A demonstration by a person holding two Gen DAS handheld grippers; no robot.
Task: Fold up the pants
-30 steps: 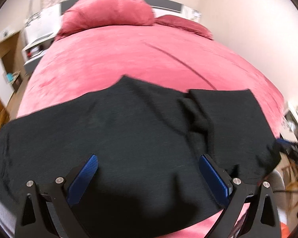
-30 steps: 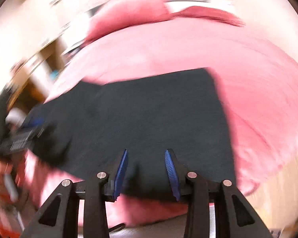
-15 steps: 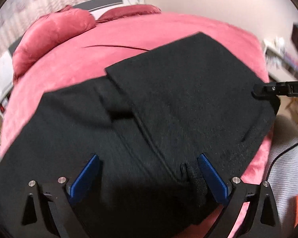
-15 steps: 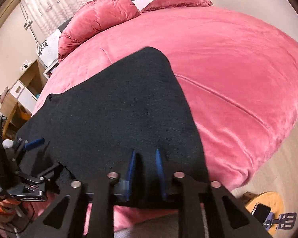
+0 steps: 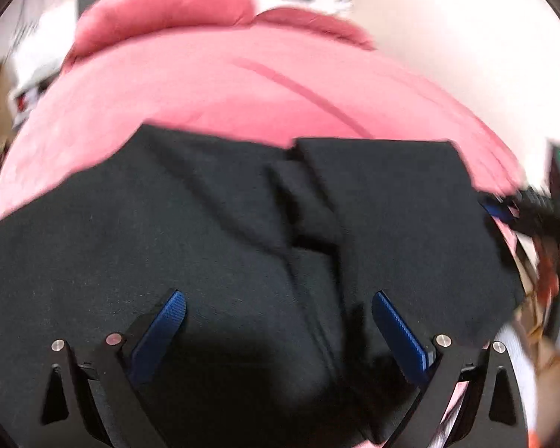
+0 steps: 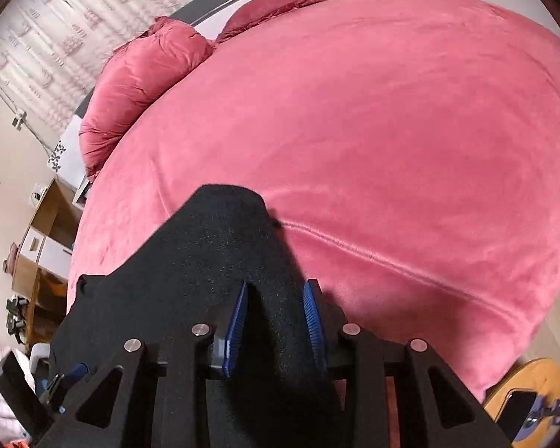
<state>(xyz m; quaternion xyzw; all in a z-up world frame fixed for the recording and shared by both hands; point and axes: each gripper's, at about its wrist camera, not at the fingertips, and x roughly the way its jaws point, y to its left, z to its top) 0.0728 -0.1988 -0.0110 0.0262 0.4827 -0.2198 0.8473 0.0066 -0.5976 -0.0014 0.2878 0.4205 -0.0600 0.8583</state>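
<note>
Pants (image 5: 212,246) are lying on the pink bed (image 6: 392,149), spreading under the wide-gaping left gripper (image 5: 278,311); the right gripper (image 6: 274,298), just reopening, is straddling their edge.

Beyond the black pants (image 6: 220,261) the pink bed cover (image 6: 392,142) lies bare and open, right up to the pillows (image 6: 138,86) at the far end. Left of the pants, off the bed's edge, wooden shelves (image 6: 37,246) crowd the way. Right of them, a round wooden stool (image 6: 519,392) stands on the floor.

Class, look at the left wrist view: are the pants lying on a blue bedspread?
No, the black pants lie spread on a pink bedspread.
</note>
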